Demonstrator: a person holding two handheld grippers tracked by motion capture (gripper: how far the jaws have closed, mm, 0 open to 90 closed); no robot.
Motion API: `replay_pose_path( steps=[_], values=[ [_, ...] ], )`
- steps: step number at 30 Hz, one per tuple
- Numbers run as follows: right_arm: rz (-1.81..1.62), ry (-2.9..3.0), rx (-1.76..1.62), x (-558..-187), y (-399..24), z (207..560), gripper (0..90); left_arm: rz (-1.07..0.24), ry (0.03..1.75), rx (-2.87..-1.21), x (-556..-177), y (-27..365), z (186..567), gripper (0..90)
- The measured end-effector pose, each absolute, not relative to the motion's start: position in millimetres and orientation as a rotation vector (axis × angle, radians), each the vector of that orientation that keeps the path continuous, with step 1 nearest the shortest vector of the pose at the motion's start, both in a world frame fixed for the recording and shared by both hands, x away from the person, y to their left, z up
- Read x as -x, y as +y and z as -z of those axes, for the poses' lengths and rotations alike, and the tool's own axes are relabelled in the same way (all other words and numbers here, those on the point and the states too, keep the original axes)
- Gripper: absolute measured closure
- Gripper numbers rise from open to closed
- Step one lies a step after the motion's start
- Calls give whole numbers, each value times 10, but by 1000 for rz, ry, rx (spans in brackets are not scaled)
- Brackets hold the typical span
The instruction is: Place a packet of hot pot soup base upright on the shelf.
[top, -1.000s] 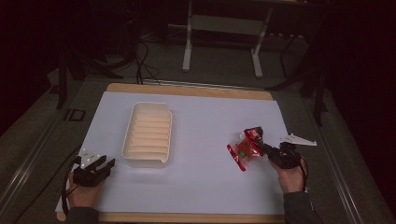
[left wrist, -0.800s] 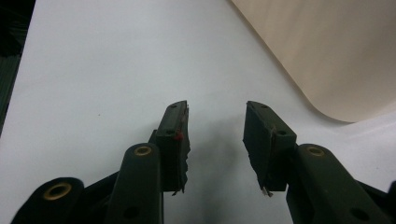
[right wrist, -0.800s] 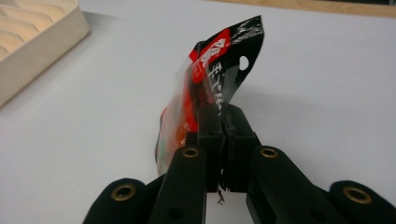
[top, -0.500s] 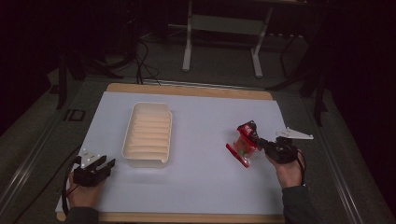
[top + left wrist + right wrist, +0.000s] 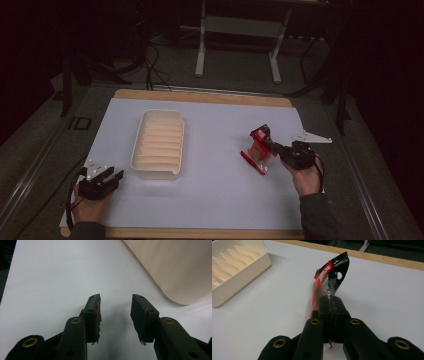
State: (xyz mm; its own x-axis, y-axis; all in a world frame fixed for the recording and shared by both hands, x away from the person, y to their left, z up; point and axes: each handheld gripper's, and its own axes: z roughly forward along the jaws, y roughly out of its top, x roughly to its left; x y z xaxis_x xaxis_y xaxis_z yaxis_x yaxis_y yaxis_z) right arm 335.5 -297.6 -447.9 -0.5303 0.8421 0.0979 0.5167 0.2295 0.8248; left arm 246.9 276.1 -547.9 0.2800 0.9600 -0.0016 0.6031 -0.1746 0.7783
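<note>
Dark floor rings the white table (image 5: 210, 200); near its right edge the right gripper (image 5: 274, 146) pinches a red packet (image 5: 257, 150) clear of the surface; the left gripper (image 5: 111, 176) rests open at the near-left corner; next, probably carry the packet leftward to the slotted tray (image 5: 159, 142).

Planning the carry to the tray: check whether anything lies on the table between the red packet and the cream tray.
Nothing visible does. The right gripper is shut on the red packet, and only bare white mat lies between it and the cream tray. The left gripper sits open at the tray's near corner, off that line.
</note>
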Motion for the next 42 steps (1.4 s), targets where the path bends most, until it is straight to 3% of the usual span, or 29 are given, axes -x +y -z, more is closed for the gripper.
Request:
replay_pose_path(
  steps=[42],
  values=[
    [-1259, 2228, -1102, -3658, -2571, 4364, 889, -666, 1407, -1872, -2472, 2761, 5480, 597]
  ],
)
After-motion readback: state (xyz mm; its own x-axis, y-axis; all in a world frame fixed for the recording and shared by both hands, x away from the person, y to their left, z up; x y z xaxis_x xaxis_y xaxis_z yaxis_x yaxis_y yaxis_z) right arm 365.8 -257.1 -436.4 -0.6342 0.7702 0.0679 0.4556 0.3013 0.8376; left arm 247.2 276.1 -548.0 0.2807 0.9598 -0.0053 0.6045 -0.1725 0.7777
